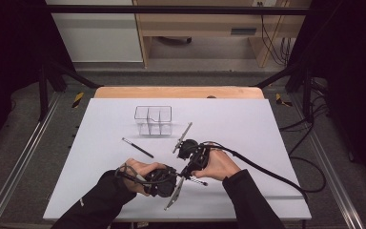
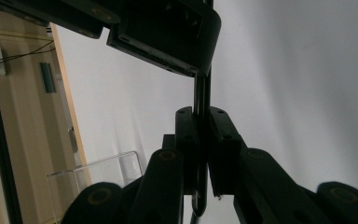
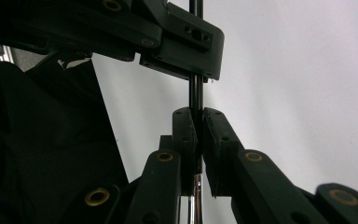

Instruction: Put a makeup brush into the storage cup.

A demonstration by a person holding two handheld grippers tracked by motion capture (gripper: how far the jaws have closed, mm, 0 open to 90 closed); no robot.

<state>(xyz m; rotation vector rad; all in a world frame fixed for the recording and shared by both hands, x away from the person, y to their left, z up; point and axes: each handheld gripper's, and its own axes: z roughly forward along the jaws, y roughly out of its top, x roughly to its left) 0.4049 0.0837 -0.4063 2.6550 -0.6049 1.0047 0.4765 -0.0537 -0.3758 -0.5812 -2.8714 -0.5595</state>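
A thin black pen point(image 1: 198, 181) is gripped from both ends, just above the white sheet near the table's front edge. My left gripper point(image 1: 176, 179) is shut on it and points right. In the left gripper view the pads point(image 2: 186, 135) clamp the pen's dark shaft point(image 2: 202, 93), which runs up into the other gripper point(image 2: 168, 32). My right gripper point(image 1: 188, 172) comes from the right and is shut on the same pen. In the right gripper view the shaft point(image 3: 196, 93) shows above the jaws and a silvery stretch point(image 3: 195, 196) below them.
A second thin black stick point(image 1: 137, 148) lies loose on the white sheet point(image 1: 248, 124) left of centre. A clear divided box point(image 1: 153, 120) stands behind it and is also in the left gripper view point(image 2: 98, 170). A black sleeve point(image 3: 37, 140) is close on the left.
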